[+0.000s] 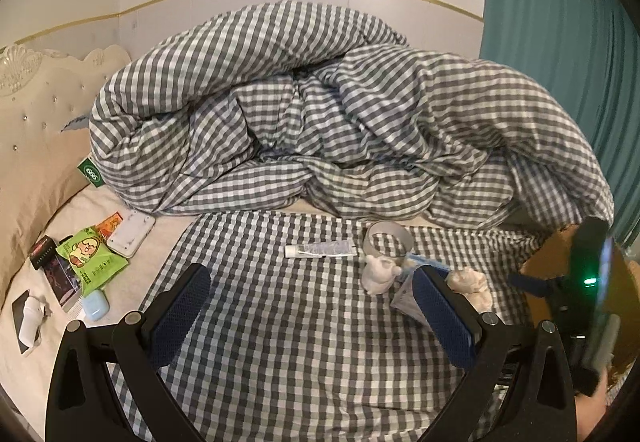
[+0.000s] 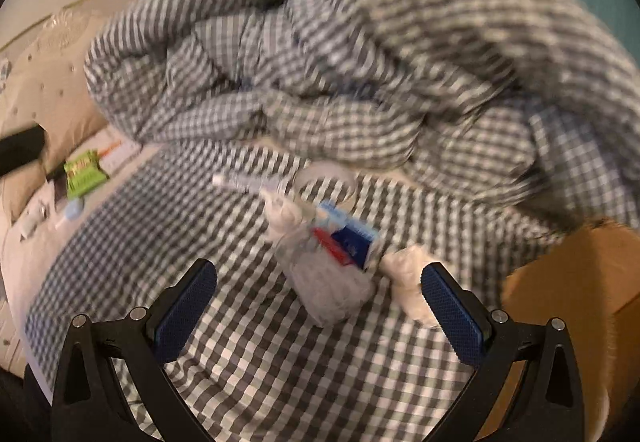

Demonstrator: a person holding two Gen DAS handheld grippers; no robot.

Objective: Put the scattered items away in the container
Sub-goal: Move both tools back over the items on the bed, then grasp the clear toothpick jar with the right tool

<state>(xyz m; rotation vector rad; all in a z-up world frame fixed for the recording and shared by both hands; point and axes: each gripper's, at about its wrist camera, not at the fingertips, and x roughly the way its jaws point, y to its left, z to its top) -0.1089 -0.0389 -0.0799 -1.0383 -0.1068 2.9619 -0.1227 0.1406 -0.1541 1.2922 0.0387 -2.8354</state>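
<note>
On the checked bed sheet lie a white tube (image 1: 320, 250), a roll of tape (image 1: 388, 238), two small white figurines (image 1: 378, 276) (image 1: 472, 284) and a clear bag with a blue-and-red packet (image 2: 344, 242). My left gripper (image 1: 312, 318) hovers open above the sheet, short of these items. My right gripper (image 2: 320, 310) is open too, with the bag just beyond its fingers; its view is blurred. The brown cardboard box (image 2: 576, 282) sits at the right edge of the bed. The right tool's body (image 1: 592, 306) shows in front of the box (image 1: 540, 262) in the left wrist view.
A crumpled checked duvet (image 1: 320, 114) fills the back of the bed. At the left by the padded headboard (image 1: 32, 130) lie a green snack packet (image 1: 92, 258), a white flat device (image 1: 130, 234), a dark box (image 1: 52, 266), a blue earbud case (image 1: 95, 304). A teal curtain (image 1: 560, 22) hangs at right.
</note>
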